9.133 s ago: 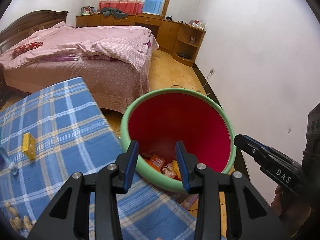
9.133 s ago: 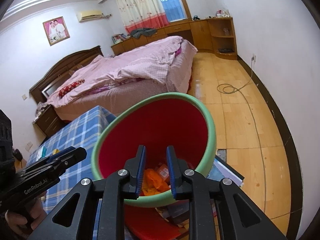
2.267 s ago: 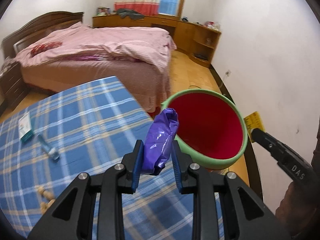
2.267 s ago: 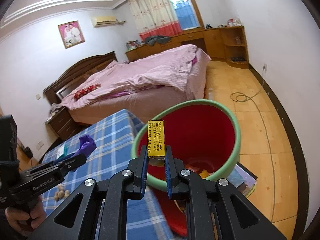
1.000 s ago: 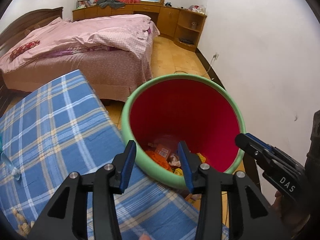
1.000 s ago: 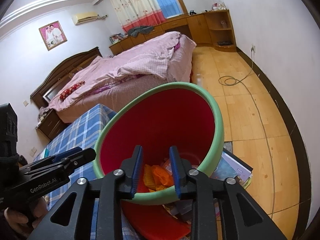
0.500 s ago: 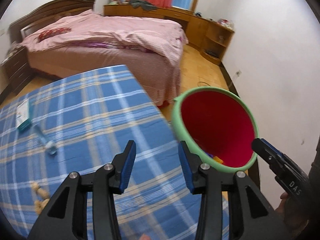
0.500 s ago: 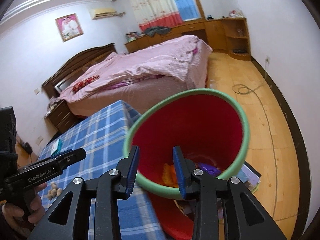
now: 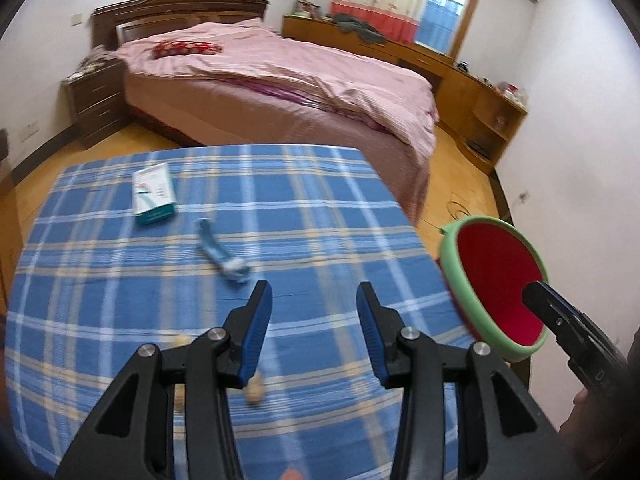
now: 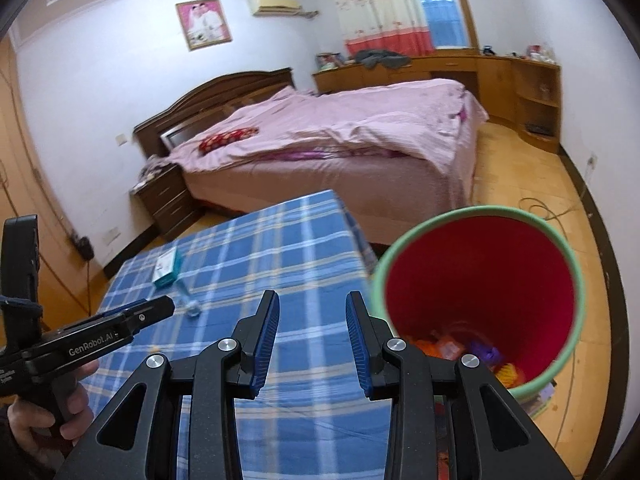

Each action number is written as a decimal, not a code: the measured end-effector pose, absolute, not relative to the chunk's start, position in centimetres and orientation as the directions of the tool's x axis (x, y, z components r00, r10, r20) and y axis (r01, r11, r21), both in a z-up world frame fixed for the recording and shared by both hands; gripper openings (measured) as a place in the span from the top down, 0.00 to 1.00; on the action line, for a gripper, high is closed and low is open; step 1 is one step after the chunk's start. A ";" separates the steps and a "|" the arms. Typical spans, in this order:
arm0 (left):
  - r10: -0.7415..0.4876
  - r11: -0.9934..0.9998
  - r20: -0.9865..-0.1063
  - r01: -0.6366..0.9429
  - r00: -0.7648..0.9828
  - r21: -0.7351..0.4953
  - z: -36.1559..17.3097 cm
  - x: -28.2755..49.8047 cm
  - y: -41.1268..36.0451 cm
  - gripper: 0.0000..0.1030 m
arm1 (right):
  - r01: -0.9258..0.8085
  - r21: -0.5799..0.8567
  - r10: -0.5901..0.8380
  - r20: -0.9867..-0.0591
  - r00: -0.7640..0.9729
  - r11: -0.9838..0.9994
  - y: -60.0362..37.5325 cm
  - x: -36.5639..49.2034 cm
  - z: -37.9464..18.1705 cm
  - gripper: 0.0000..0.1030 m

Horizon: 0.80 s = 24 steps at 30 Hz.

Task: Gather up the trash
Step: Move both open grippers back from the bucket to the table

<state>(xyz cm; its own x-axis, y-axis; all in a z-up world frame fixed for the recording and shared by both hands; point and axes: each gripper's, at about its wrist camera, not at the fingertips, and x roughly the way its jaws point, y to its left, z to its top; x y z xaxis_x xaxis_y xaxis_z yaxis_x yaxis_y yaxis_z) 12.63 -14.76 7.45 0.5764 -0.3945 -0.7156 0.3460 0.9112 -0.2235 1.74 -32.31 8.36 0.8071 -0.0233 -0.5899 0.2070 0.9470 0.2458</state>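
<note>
My left gripper [image 9: 314, 300] is open and empty above the blue plaid table [image 9: 120, 300]. Ahead of it lie a small crumpled plastic bottle [image 9: 224, 254] and a white and teal box [image 9: 154, 193]; peanut shells [image 9: 256, 390] sit under its left finger. The red bin with a green rim [image 9: 496, 284] stands off the table's right edge. My right gripper [image 10: 312, 308] is open and empty, over the table's near right part, left of the bin [image 10: 480, 292]. Orange, purple and yellow trash [image 10: 476, 352] lies in the bin's bottom. The bottle [image 10: 188, 300] and box [image 10: 166, 268] show far left.
A bed with pink covers [image 9: 280, 80] stands behind the table, with a dark nightstand [image 9: 96, 100] to its left. Wooden cabinets [image 9: 480, 104] line the far wall. A cable [image 10: 536, 204] lies on the wood floor, and books [image 10: 540, 398] sit under the bin.
Both grippers have swung left, away from above the bin and over the table. The bin has slid to the right of both views; the bottle and box came into view.
</note>
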 end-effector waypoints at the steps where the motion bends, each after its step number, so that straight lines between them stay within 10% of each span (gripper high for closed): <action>1: -0.387 0.915 -0.716 0.337 0.580 -0.222 7.5 12.7 -14.2 0.57 | 0.196 0.246 -0.013 -0.593 0.805 0.949 -31.7 2.2 8.4 0.66; 24: -0.189 0.982 -0.758 0.123 0.624 -0.144 5.3 18.3 -2.0 0.57 | 0.066 0.199 0.093 -0.691 0.717 0.978 -23.5 10.9 5.7 0.66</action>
